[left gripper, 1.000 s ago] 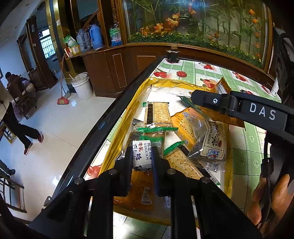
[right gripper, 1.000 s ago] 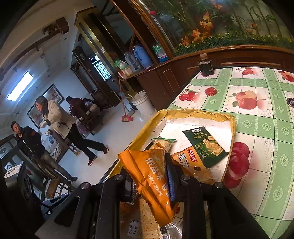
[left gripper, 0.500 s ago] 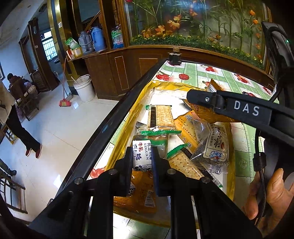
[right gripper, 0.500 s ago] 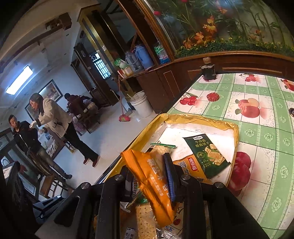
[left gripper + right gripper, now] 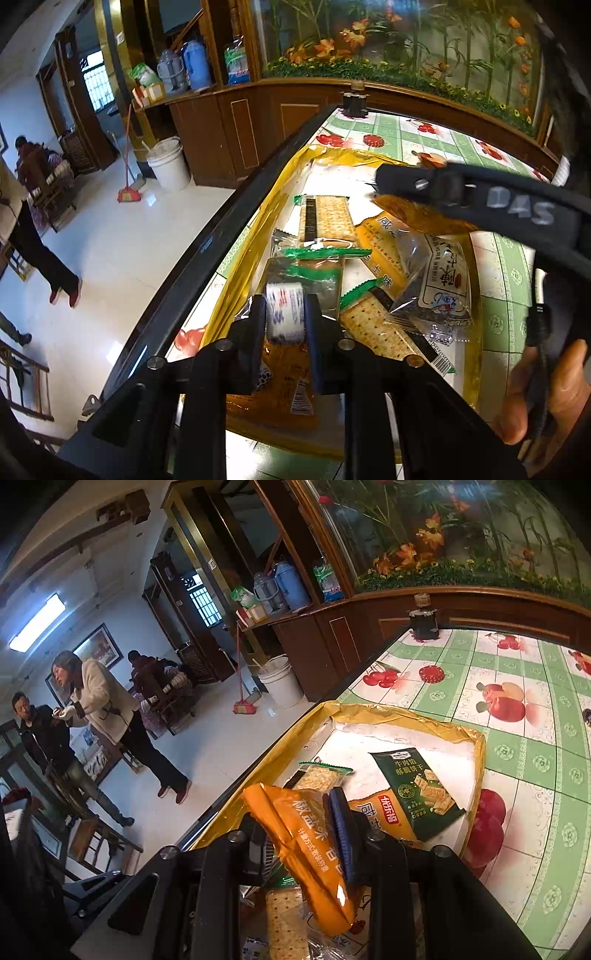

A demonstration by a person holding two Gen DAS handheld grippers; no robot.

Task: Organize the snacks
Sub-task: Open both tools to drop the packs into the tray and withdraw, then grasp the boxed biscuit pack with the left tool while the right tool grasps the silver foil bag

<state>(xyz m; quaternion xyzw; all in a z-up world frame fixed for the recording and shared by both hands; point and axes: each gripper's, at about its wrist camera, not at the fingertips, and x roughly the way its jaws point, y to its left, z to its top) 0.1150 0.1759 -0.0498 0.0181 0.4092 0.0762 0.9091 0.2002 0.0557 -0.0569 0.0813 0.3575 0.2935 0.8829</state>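
Observation:
A yellow-rimmed tray (image 5: 258,236) on the fruit-patterned table holds several snack packets. My left gripper (image 5: 285,314) is shut on a small white-and-blue milk candy packet (image 5: 285,308), held above cracker packs (image 5: 328,221) in the tray. My right gripper (image 5: 299,834) is shut on an orange snack packet (image 5: 306,849), lifted over the tray (image 5: 476,746); the right gripper also shows in the left wrist view (image 5: 461,192), above the tray's right side. A dark green cracker packet (image 5: 417,790) lies in the tray's far part.
The table's dark edge (image 5: 207,251) runs along the tray's left side, with the floor below. A black jar (image 5: 424,618) stands at the table's far end. Wooden cabinets, a white bucket (image 5: 168,162) and people are across the room.
The left gripper has lifted the milk candy packet slightly and tilted. The right gripper with the orange packet has risen and shifted a little farther over the tray.

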